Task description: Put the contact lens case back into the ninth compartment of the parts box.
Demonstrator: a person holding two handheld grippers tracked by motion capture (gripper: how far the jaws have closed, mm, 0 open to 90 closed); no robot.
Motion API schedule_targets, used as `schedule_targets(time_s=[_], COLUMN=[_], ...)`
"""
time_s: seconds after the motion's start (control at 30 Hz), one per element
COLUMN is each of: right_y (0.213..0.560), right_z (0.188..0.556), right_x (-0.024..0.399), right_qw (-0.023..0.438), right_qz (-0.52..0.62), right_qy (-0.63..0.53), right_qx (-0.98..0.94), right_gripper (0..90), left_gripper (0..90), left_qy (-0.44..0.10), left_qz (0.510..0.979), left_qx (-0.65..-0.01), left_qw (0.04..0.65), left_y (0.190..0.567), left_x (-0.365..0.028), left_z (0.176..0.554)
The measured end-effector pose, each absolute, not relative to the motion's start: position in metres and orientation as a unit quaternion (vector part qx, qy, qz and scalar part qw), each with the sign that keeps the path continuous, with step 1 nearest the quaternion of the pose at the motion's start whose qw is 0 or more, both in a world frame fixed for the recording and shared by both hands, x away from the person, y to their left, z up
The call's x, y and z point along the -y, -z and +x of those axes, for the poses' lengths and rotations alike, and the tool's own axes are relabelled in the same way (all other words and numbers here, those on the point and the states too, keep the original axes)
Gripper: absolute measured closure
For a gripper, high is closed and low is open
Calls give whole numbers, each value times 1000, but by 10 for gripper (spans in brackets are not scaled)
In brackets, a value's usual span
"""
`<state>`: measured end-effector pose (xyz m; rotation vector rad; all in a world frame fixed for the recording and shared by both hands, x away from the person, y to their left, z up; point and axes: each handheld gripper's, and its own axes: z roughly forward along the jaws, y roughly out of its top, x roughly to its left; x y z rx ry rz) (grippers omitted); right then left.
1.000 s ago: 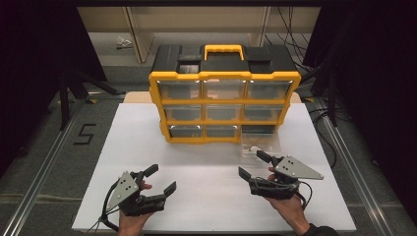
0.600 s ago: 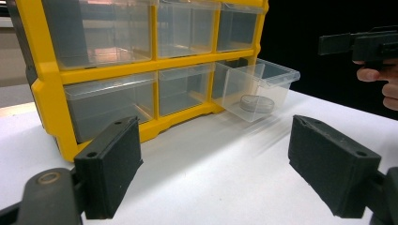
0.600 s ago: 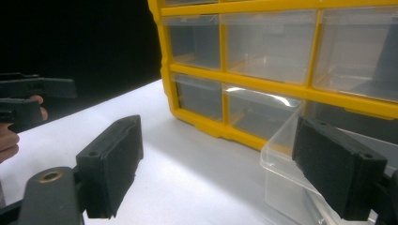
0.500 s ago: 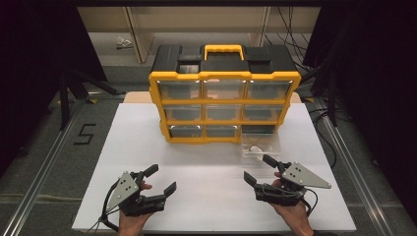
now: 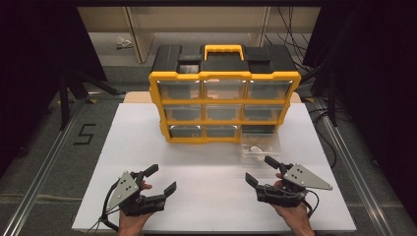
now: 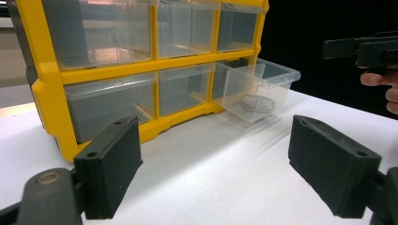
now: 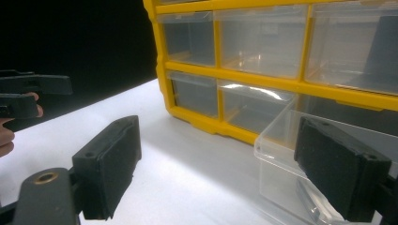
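White table [image 5: 147,132]: right gripper [image 5: 263,169] backed off pulled-out drawer [image 5: 260,147], jaws just opening.

Open tongs [image 6: 216,173] face a pulled-out clear drawer [image 6: 256,89] holding a round disc [image 6: 256,103].

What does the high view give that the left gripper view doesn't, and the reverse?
High view alone: the organizer's black top and yellow handle, the left gripper from above, the floor mark, and the whole white board. Left gripper view alone: the round flat object lying plainly in the pulled-out drawer, and its own open pads up close. Both: the yellow organizer, that bottom-right drawer out on the board, and the right gripper held open with nothing between its jaws.
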<state>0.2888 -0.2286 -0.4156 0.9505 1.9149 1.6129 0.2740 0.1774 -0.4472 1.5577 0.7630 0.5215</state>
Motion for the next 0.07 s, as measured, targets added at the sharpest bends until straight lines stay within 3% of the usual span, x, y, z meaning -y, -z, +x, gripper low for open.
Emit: schedule_targets(time_s=[0.07], right_y=[416], right_z=[289], right_x=[229], right_qw=[230], right_qz=[346], right_qy=[-586], right_qx=[-696], right_gripper=[158], left_gripper=[173], left_qy=[-227], left_qz=[677], left_qx=[-331], left_qw=[617], left_y=[447], left_x=[-177], left_z=[274])
